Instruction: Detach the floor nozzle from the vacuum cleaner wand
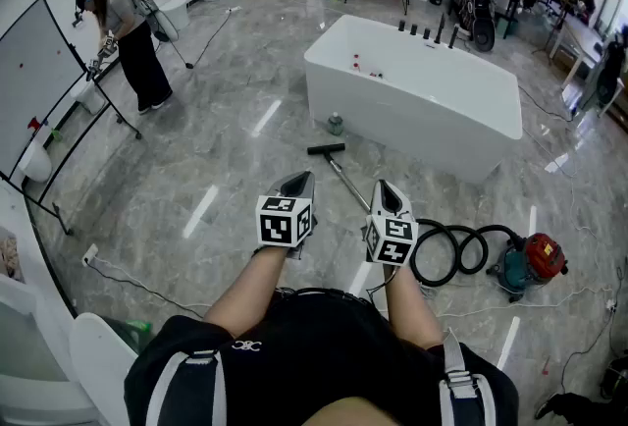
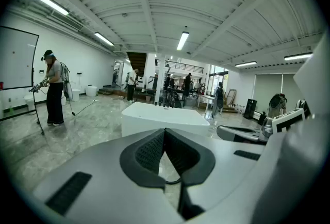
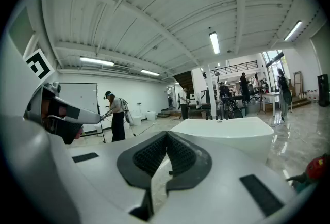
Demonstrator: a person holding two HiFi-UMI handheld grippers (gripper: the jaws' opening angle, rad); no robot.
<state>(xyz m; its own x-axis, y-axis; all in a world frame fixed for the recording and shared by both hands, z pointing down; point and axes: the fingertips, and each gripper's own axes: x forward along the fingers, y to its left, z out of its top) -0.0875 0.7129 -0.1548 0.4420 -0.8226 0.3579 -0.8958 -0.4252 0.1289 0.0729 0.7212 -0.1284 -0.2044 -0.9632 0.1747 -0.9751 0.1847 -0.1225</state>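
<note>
Marble floor (image 1: 196,159), big open hall, white bathtub (image 1: 412,90) out past the tongs. Both pinched closed and empty, left tongs (image 1: 299,179) and right tongs (image 1: 383,188); floor nozzle (image 1: 326,149) lies just ahead.

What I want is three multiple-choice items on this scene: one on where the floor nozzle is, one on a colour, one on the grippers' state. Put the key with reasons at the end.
1. The floor nozzle lies:
A) on the floor near the white bathtub
B) inside the bathtub
C) in a gripper

2. The vacuum canister has a top that is:
A) yellow
B) red
C) white

3. The left gripper and right gripper are:
A) open
B) shut on the nozzle
C) shut and empty

Key:
1 A, the head view shows it on the tiles, just off the tub's wall.
2 B, its lid is red over a teal body.
3 C, the fingers meet with nothing between them in both gripper views.
</note>
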